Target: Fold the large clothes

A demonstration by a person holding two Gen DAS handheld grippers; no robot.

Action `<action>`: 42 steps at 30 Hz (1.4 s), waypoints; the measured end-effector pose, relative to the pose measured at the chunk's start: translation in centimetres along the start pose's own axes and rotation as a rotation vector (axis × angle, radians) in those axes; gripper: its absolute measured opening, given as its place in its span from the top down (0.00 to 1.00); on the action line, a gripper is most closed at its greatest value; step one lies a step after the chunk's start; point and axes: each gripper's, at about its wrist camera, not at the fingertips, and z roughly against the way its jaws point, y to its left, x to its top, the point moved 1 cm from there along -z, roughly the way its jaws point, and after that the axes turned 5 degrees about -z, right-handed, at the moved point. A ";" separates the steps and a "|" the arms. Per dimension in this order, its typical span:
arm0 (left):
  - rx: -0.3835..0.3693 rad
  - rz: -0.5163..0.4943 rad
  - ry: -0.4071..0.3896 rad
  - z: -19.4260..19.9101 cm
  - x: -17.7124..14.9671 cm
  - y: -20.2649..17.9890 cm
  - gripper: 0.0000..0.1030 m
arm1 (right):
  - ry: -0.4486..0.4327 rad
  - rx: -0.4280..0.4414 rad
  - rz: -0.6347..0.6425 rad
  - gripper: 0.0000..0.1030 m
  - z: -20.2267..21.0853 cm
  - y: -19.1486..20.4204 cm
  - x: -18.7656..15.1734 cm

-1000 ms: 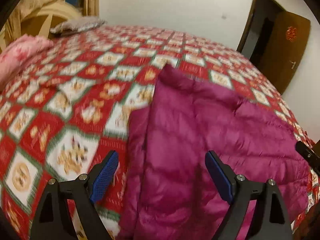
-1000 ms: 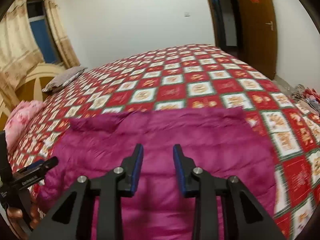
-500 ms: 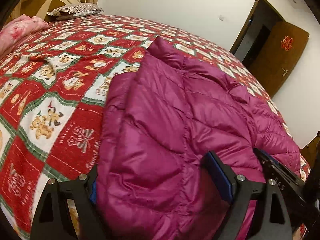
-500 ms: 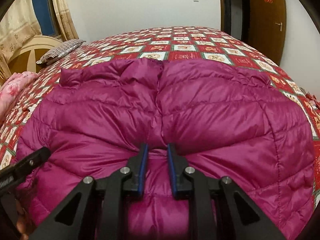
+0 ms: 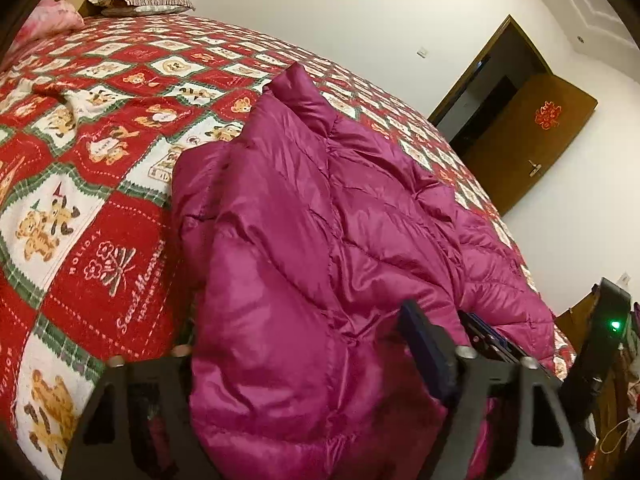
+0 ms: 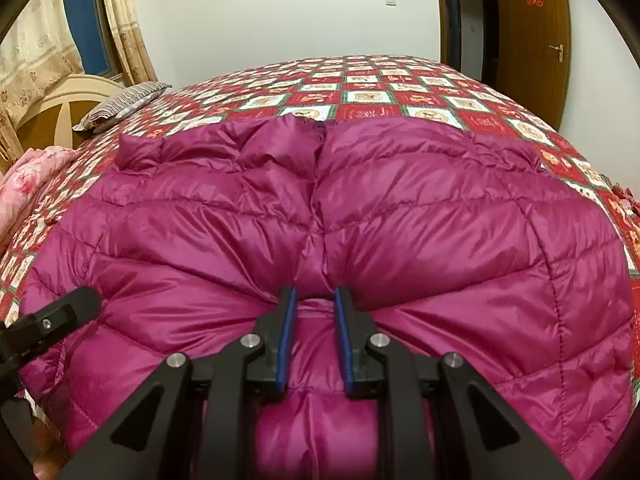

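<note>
While right claw (image 6: 314, 300) pinches jacket (image 6: 400, 216), left's hidden.

Looking at a home bedroom. Filling most of both views, a wide bed (image 6: 400, 96) wearing a red holiday quilt (image 5: 100, 184) of teddy-bear squares. Lying at upper left, a striped pillow (image 5: 140, 0) against a cream headboard (image 6: 60, 100). Hanging beside a window (image 6: 86, 32) at upper left, floral curtains (image 6: 32, 48). Standing open at right, a wooden door (image 5: 528, 140) carrying a red paper ornament (image 5: 547, 115).
</note>
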 end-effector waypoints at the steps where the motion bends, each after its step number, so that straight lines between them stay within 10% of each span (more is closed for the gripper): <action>1: -0.001 0.003 0.007 -0.2 0.2 0.0 0.47 | 0.000 0.000 0.001 0.79 0.0 0.0 0.0; 5: -0.063 0.031 0.001 0.1 1.0 0.3 0.75 | 0.004 0.000 0.001 0.79 0.0 -0.1 0.0; 18: -0.198 -0.128 -0.130 7.2 4.0 -4.1 0.83 | 0.081 0.125 -0.167 0.78 0.0 0.2 -0.1; 29: -0.059 -0.400 -0.195 12.8 3.8 -6.2 0.83 | 0.270 0.569 -0.226 0.81 -0.6 10.2 -2.5; 42: -0.043 -0.701 -0.085 7.3 -1.8 -13.6 0.83 | 0.009 0.365 -0.354 0.79 7.1 -3.7 0.9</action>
